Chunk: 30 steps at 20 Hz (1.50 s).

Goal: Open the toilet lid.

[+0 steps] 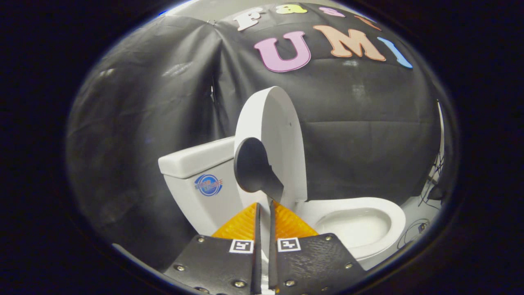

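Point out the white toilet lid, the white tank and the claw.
White toilet lid (pixel 282 135), gripper view, raised lid's flat face.
White tank (pixel 192 157), gripper view, top cover.
Claw (pixel 264 207), gripper view, between its nearly closed fingertips.

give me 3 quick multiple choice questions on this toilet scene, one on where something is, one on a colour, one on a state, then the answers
1. Where is the round blue sticker?
A. on the tank
B. on the lid
C. on the bowl

2. What colour is the handle tab on the lid?
A. white
B. black
C. blue

3. How does the lid stand?
A. flat on the bowl
B. raised, near upright
C. lying on the floor

Answers:
1 A: the sticker sits on the tank's front wall.
2 B: the tab is dark against the white lid.
3 B: the lid rises above the open bowl, and the gripper has its jaws nearly closed just under the tab, seemingly on a thin edge.
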Each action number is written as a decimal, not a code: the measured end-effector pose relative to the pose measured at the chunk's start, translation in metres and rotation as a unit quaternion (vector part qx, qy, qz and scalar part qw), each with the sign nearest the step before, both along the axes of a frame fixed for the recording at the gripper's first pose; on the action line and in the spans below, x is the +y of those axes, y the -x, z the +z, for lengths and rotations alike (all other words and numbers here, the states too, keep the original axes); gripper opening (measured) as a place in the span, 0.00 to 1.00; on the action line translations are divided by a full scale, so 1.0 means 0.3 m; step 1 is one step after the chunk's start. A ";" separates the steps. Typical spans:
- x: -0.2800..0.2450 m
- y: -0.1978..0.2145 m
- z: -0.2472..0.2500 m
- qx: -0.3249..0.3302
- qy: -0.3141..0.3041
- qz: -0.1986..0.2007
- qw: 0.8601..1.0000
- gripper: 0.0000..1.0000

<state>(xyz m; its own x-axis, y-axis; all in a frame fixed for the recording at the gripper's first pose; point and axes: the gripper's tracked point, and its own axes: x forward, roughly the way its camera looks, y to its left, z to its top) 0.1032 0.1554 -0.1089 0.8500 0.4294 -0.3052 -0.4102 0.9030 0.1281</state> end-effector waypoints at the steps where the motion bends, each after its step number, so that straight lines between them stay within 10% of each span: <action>1: 0.007 0.005 0.000 0.003 -0.006 0.003 1.000 0.07; 15: 0.060 0.023 -0.057 0.040 -0.008 0.033 0.999 0.12; 26: -0.123 0.061 0.026 0.037 0.012 0.032 0.999 0.97; 30: -0.182 0.074 0.121 0.021 -0.012 0.023 0.999 0.99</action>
